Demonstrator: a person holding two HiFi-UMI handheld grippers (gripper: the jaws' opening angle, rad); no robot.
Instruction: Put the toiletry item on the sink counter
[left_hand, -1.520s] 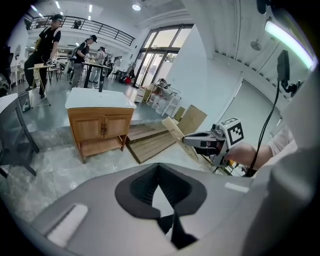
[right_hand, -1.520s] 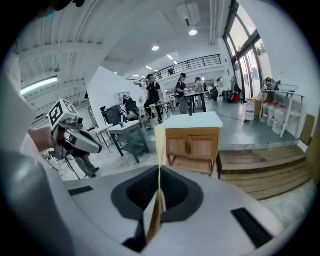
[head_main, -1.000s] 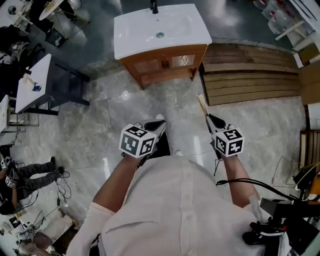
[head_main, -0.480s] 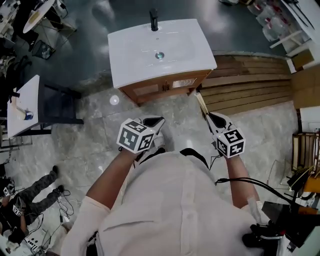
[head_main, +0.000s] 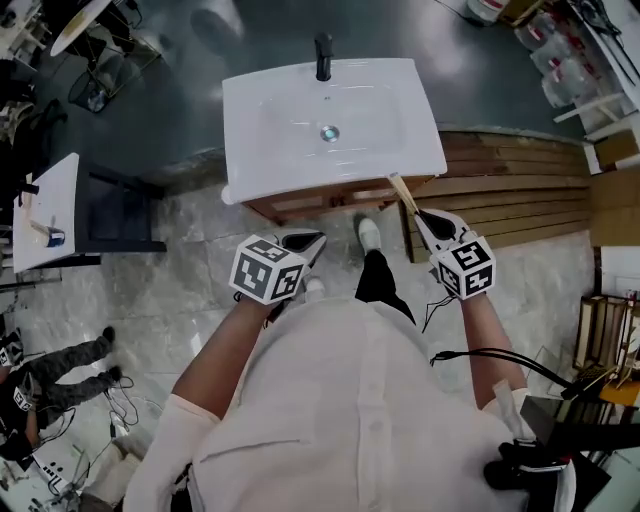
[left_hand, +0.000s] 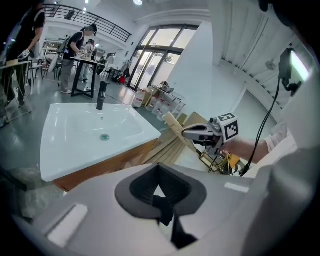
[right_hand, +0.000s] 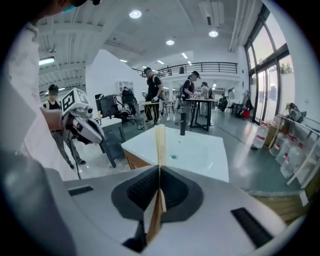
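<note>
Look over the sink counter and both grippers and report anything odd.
Nothing stands out. The sink counter is bare, with no spill, and its faucet is upright. The right gripper clamps the pale flat stick straight between its jaws; the left gripper is shut and empty.

- left tool (head_main: 312, 240) is held out in front on a bare forearm (head_main: 228, 345), jaws pressed together with nothing between them
- right tool (head_main: 420, 216) is out on the other side, well apart from the left one, jaws clamped on a flat wooden stick (head_main: 399, 190) that pokes out past the tips
- both elbows are bent, and both tools point forward and a bit inward
</note>
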